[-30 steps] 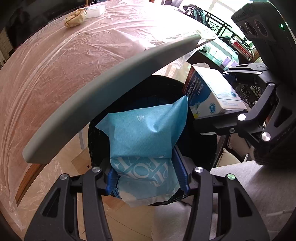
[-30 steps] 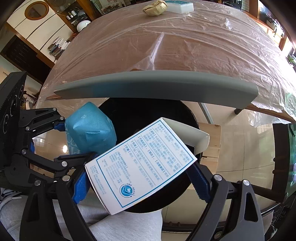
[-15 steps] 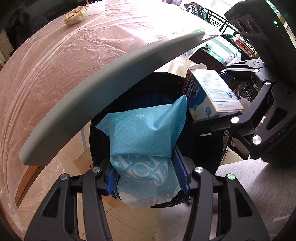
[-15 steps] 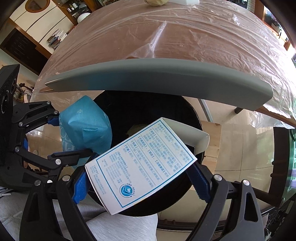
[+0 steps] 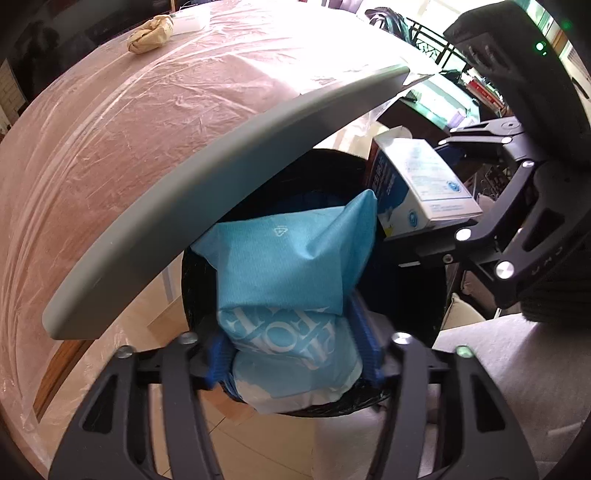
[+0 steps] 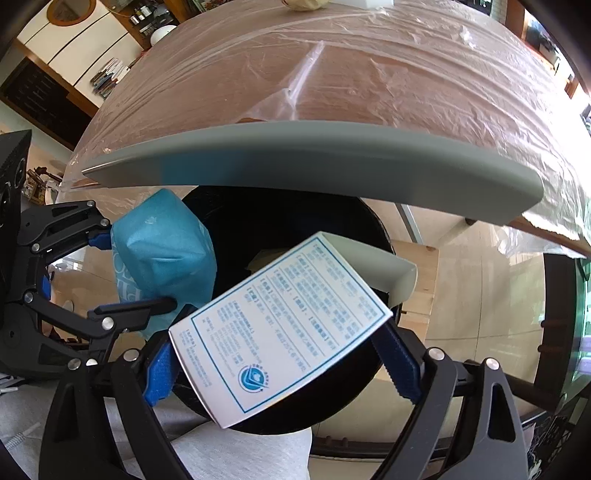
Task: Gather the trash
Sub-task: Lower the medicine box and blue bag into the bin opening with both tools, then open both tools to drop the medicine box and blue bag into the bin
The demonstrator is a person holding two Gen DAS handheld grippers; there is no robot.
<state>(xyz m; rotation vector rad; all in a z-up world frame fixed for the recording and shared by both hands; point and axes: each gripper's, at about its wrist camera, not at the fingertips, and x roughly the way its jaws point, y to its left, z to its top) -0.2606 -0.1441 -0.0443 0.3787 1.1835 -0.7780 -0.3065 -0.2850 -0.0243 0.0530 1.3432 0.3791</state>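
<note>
A blue plastic packet (image 5: 291, 266) with white lettering hangs over the black round bin (image 5: 192, 295), between the pads of my left gripper (image 5: 293, 350). Those jaws are opening, and the pads still touch the packet's sides. Beside it on the right, my right gripper (image 5: 424, 199) is shut on a white carton with blue print (image 5: 424, 184). In the right wrist view the carton (image 6: 280, 325) is tilted across the right gripper (image 6: 280, 365) above the bin (image 6: 369, 229). The packet (image 6: 162, 254) and left gripper (image 6: 136, 266) are at the left.
The bin stands under the table edge, which carries a grey guard strip (image 5: 221, 192) (image 6: 295, 155). The table (image 5: 147, 129) is covered in clear plastic film. At its far end lie a crumpled brown paper ball (image 5: 149, 33) and a white box (image 5: 192, 22). A person's grey trouser leg (image 6: 240, 454) is close below.
The left jaws have spread a little around the blue packet, which stays between them. The right gripper still holds the carton in much the same place.
</note>
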